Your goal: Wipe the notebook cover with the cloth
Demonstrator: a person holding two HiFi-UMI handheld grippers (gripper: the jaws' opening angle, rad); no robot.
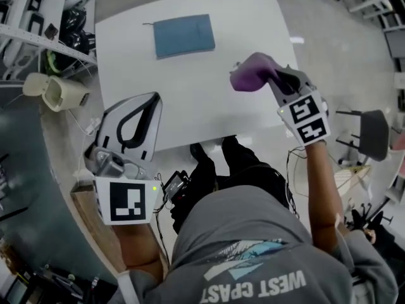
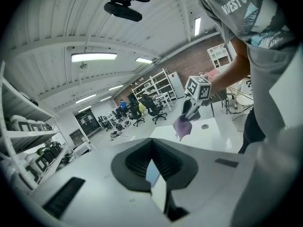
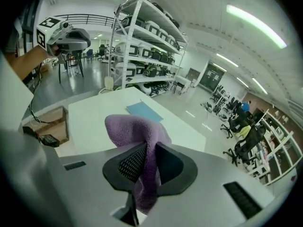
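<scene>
**Cloth in grip, notebook far off**

My left gripper is clenched on nothing over the near corner of the surface. My right gripper grasps the purple cloth above the surface. The notebook lies flat at the far side.

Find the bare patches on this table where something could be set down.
Most of the white table is bare: the wide stretch between the blue notebook and the near edge. Only its near-left corner, under the left gripper, and right side, under the right gripper holding the purple cloth, are crowded.
</scene>
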